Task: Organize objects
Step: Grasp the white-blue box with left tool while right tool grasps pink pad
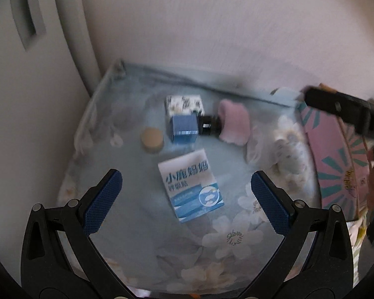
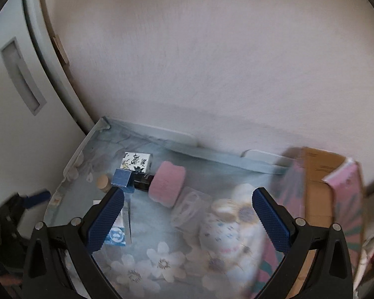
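My left gripper (image 1: 187, 199) is open and empty above a white and blue flat box (image 1: 190, 185) with Chinese print, lying on a floral blue cloth (image 1: 142, 226). Behind it are a small blue box (image 1: 184, 127), a patterned white box (image 1: 183, 104), a black bottle (image 1: 209, 125), a pink soft item (image 1: 234, 122) and a tan round lid (image 1: 152, 137). My right gripper (image 2: 188, 215) is open and empty above a white patterned pouch (image 2: 227, 234) and a clear plastic case (image 2: 189, 208). The pink item (image 2: 168, 182) and the blue box (image 2: 122, 177) show behind it.
A pink open cardboard box (image 2: 324, 199) with teal rays stands at the right; it also shows in the left wrist view (image 1: 336, 164). A white wall runs behind the table, and a white cabinet door (image 1: 25, 74) stands at the left.
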A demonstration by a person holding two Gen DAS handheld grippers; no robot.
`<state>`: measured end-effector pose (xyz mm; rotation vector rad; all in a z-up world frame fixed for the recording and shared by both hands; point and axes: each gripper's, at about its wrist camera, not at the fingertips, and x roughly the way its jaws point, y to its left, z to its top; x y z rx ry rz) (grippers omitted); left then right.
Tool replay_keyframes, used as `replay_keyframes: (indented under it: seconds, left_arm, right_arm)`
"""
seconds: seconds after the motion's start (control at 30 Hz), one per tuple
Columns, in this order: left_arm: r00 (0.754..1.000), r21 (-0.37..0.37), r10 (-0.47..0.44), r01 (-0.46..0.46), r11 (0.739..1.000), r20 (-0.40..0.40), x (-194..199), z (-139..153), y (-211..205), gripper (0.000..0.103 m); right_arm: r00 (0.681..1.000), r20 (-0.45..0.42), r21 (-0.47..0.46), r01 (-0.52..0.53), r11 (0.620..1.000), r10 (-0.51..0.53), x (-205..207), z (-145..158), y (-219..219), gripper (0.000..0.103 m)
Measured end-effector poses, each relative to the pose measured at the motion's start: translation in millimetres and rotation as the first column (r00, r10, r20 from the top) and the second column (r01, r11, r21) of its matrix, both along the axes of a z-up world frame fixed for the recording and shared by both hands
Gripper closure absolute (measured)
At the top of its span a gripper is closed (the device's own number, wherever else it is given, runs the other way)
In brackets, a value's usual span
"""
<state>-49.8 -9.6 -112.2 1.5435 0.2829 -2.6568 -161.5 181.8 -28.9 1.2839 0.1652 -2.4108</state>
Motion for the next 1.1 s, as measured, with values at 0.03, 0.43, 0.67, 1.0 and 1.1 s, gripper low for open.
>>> replay_keyframes:
  seconds: [0.03, 0.43, 0.67, 1.0, 1.1]
  left_arm:
    - [1.000, 0.003, 0.009, -0.009, 1.000, 0.012, -3, -7, 1, 0.000]
    - [0.990, -0.009, 0.077, -0.076, 0.997, 0.119, -32, -72, 11, 0.009]
    - [0.982, -0.008, 0.088, -0.088, 0.996, 0.167, -42, -92, 15, 0.026]
    - [0.984, 0.004, 0.086, -0.088, 0.996, 0.158, -50, -98, 15, 0.031]
    - [0.984, 0.004, 0.079, -0.081, 0.997, 0.157, -54, -99, 15, 0.031]
  right_arm:
    - [1.000, 0.024, -0.007, -0.012, 1.000, 0.013, -10, -8, -4, 0.001]
    - [0.965, 0.246, -0.034, -0.090, 0.995, 0.096, -79, -94, -43, 0.020]
    - [0.941, 0.322, -0.043, -0.095, 0.995, 0.104, -93, -125, -55, 0.031]
    - [0.927, 0.360, -0.071, -0.089, 0.993, 0.109, -101, -137, -59, 0.054]
    - [0.929, 0.353, -0.067, -0.090, 0.994, 0.108, -101, -137, -58, 0.057]
